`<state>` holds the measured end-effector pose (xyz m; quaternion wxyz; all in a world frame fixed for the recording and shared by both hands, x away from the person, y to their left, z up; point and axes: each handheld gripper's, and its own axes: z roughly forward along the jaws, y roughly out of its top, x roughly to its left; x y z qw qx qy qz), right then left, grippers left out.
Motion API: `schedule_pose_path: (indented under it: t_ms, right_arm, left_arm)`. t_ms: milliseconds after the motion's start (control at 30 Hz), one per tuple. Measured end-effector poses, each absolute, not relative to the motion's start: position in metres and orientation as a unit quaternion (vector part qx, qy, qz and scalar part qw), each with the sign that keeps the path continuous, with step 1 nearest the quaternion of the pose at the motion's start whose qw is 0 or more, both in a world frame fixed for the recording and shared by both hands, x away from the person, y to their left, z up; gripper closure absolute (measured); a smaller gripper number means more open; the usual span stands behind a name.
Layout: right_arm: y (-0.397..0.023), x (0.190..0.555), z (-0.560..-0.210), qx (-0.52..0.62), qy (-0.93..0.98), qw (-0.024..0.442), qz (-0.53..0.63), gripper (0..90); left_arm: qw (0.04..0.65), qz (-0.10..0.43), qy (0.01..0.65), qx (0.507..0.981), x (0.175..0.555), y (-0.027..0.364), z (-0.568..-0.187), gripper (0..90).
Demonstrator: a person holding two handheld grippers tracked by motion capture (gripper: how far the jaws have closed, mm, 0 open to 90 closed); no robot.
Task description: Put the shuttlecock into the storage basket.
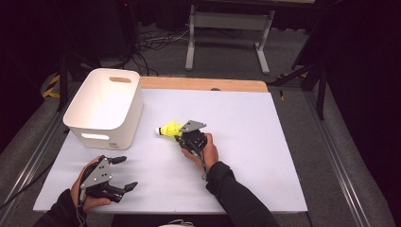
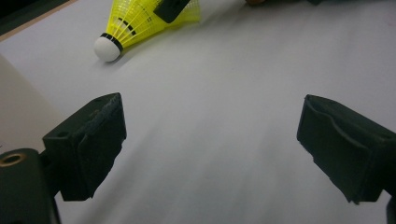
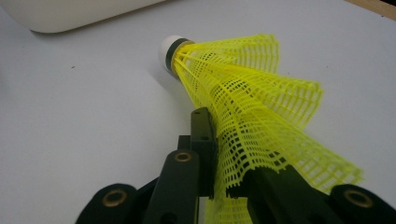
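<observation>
Pinched between the 2 black jaws of the right gripper [image 1: 182,137]: the squashed yellow mesh skirt of a shuttlecock [image 3: 252,102], round white cork tip ahead on the smooth white table [image 1: 246,156]; idle nearby with jaws wide apart, the left gripper [image 1: 124,172], a white plastic bin [image 1: 106,106] beyond, dark room behind.

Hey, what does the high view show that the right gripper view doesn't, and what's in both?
High view alone: the left gripper, fingers wide apart, resting near the table's front edge, plus the right hand and the floor beyond.

Right gripper view alone: the yellow mesh skirt squashed between the right gripper's fingers.

Both: the yellow shuttlecock, white table and white bin.
</observation>
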<state>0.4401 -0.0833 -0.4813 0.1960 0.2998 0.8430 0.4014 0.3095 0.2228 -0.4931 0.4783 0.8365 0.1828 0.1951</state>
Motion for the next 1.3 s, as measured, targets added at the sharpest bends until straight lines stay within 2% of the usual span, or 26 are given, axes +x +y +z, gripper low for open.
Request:
schedule_pose_path:
  t_ms: [733,1300]
  right_arm:
    - [-0.104,0.419,-0.466,0.274,0.827,0.180,0.456,86.1]
    - [-0.128,0.388,-0.449,0.234,0.832,0.173,0.472,86.0]
  left_arm:
    - [0.475,0.194,0.193,0.837,0.317,0.217,-0.493,9.3]
    - [0.468,0.198,0.188,0.841,0.345,0.185,-0.489,11.1]
